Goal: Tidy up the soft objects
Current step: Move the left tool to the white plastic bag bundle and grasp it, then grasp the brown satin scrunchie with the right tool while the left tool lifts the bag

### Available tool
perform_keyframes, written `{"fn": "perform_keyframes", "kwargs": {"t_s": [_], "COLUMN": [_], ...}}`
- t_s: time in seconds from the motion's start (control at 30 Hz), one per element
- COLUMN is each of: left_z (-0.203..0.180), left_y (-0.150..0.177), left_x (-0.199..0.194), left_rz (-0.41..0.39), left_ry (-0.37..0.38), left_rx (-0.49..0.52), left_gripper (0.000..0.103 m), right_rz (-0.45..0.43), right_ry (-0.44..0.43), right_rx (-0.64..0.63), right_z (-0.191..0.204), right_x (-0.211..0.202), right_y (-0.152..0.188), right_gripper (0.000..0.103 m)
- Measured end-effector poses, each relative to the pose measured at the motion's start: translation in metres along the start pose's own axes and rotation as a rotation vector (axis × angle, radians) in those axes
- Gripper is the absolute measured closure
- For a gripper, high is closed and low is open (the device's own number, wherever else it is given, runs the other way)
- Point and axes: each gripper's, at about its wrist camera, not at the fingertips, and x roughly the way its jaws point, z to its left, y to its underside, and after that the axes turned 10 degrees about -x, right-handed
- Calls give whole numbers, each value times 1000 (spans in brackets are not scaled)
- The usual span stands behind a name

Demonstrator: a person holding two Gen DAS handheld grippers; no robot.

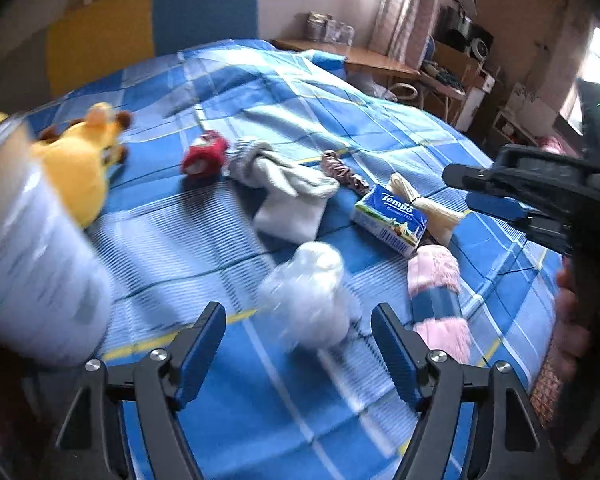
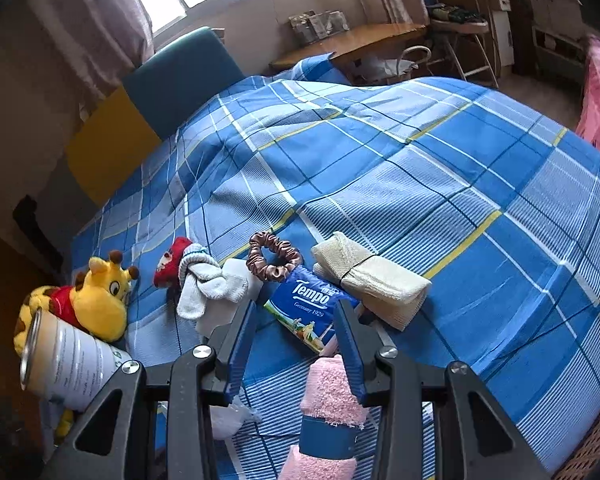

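Soft things lie in a row on the blue checked bedspread [image 2: 440,184]: a yellow giraffe plush [image 2: 96,300], a small red plush [image 2: 172,260], white socks [image 2: 208,284], a brown scrunchie [image 2: 274,260], a Tempo tissue pack [image 2: 308,308], a cream cloth roll [image 2: 372,280] and a pink towel with a blue band [image 2: 332,400]. My right gripper [image 2: 294,316] hovers open over the tissue pack, its right finger just above the pink towel. My left gripper [image 1: 298,316] is open, with a blurred white plastic-wrapped bundle [image 1: 312,296] just ahead between its fingertips, untouched.
A tin can [image 2: 68,368] lies on its side by the giraffe at the bed's left edge. A blue and yellow headboard [image 2: 172,76] and a wooden desk [image 2: 352,40] stand beyond. A wicker basket rim [image 2: 592,440] shows at lower right.
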Motion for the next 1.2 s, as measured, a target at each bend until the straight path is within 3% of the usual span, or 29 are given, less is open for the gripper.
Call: {"fn": "perform_keyframes", "kwargs": {"t_s": [0.17,0.2,0.23,0.27,0.5,0.73,0.8,0.87,1.0,1.2], "left_z": [-14,-15,-13,-12,16,45,54,66,64,70], "left_y": [-11,-12,-11,-10,7,47,62,73,85,83], "left_x": [41,51,58,66,36,-6,-4,-4,-8,-7], "left_rz": [46,62,80,111,76,12,34,4,-60,-64], "left_ry": [-21,-19,-10,3,40,-117,-149,-122,-124,-85], "left_rx": [32,31,28,24,-74,-86,-88,-127,-81,-101], "left_gripper": [28,37,63,66,69,67,67,67,67,67], "right_rz": [14,16,19,21,18,46,61,76,96,111], "right_ry": [-18,-18,-18,-21,-6,-18,-29,-38,-60,-45], "right_rx": [33,33,29,23,1,-52,-67,-80,-99,-138], "right_z": [-5,-5,-4,-4,-1,10,14,18,24,38], "right_x": [3,4,5,6,7,12,15,18,22,40], "right_y": [0,0,0,0,1,4,5,7,7,-21], "right_gripper": [63,63,63,63,63,63,63,63,63,63]}}
